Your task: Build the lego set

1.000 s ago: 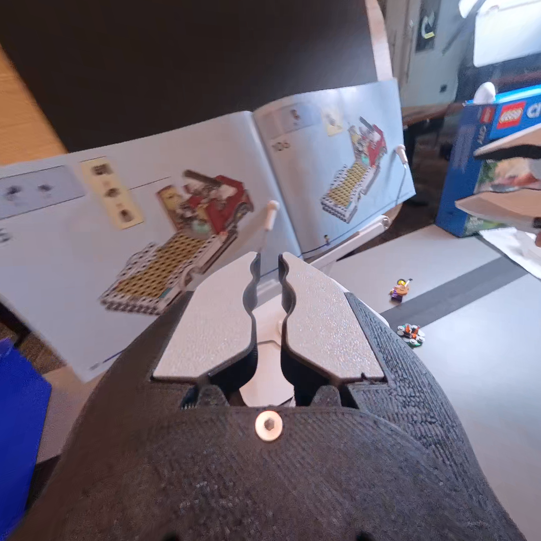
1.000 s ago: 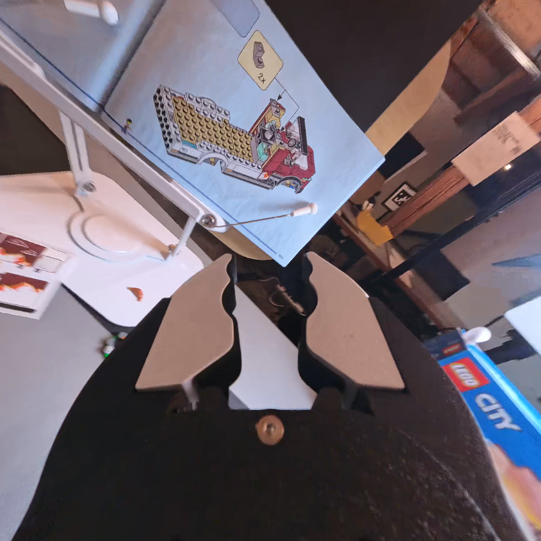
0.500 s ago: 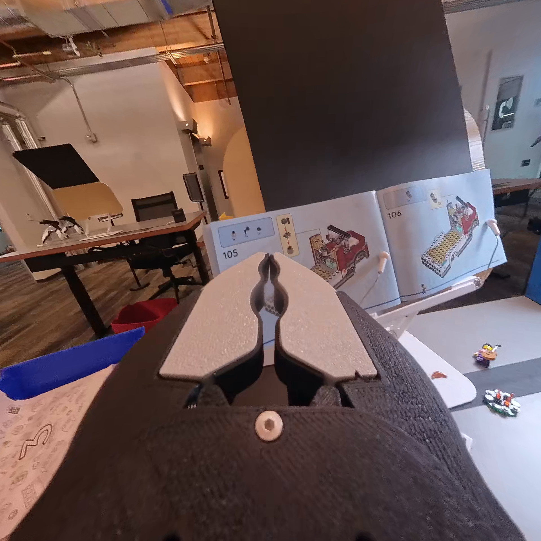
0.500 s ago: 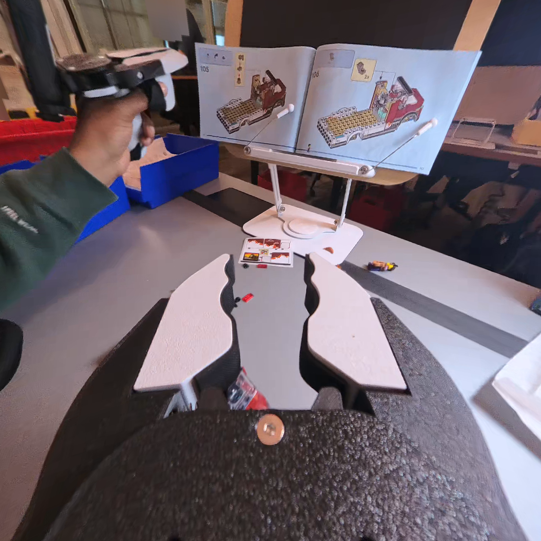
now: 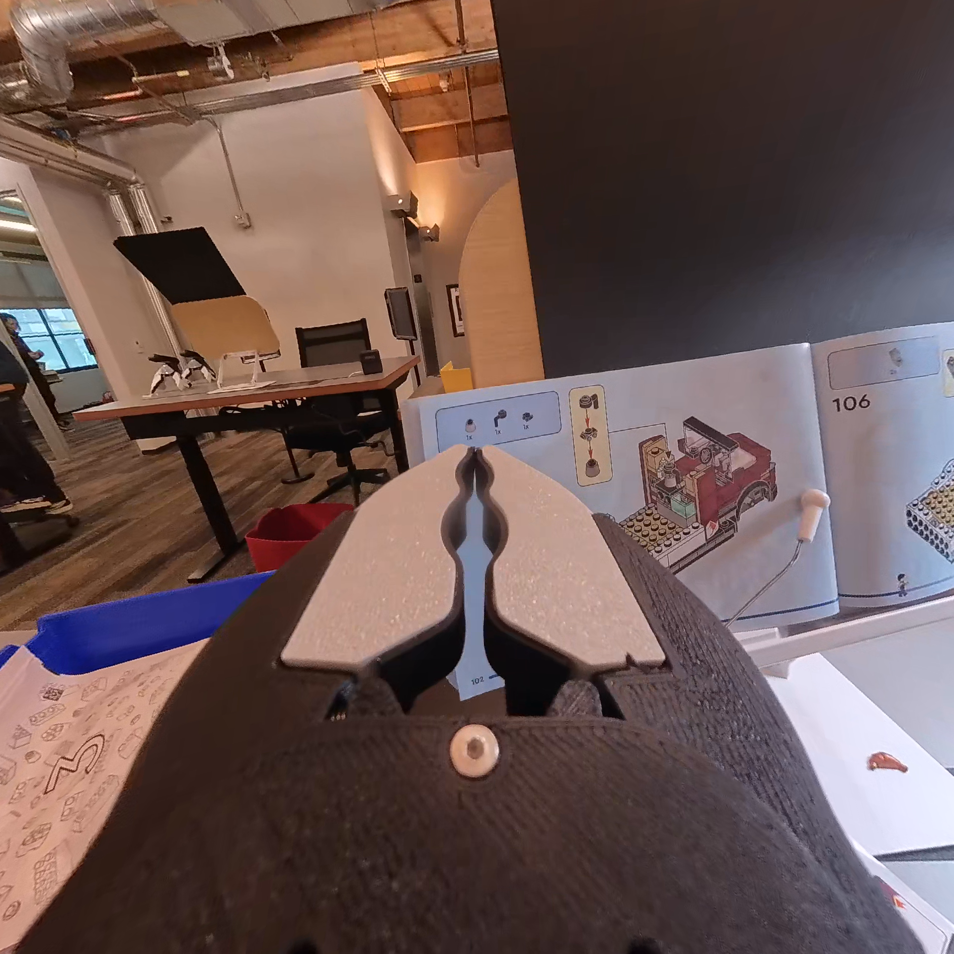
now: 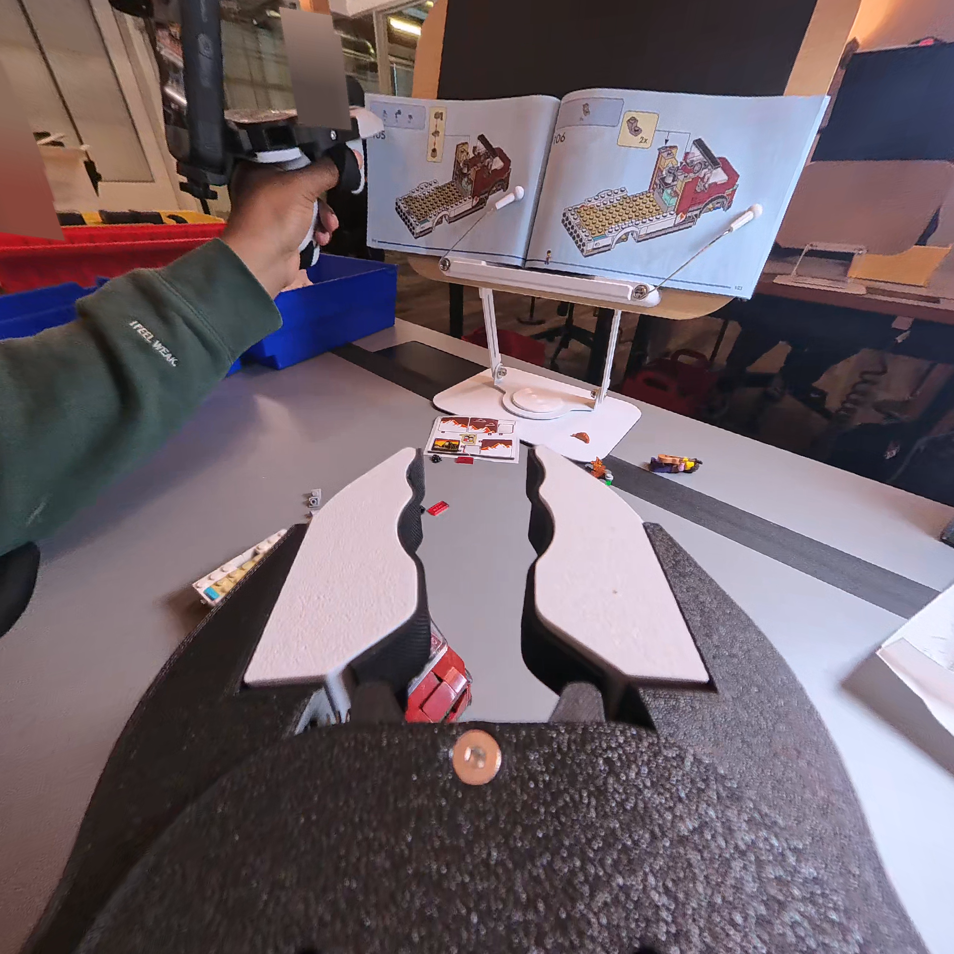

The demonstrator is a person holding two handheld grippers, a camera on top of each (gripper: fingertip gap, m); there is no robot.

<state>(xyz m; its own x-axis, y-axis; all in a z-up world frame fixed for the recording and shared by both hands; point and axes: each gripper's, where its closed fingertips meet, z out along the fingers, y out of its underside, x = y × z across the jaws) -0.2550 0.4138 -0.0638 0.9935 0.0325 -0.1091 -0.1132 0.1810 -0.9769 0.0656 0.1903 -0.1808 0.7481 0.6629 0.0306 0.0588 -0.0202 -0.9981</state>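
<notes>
Printed page numbers and small part counts stand on the open pale-blue instruction booklet (image 6: 568,175) propped on the white wire-armed book stand (image 6: 537,408). A short line of white lettering runs along the dark green fabric sleeve (image 6: 129,361). A large outlined numeral marks the white printed paper bag (image 5: 51,748).

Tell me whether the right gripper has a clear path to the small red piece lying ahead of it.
Probably yes: the right gripper is open, and the red piece lies alone on bare table.
</notes>
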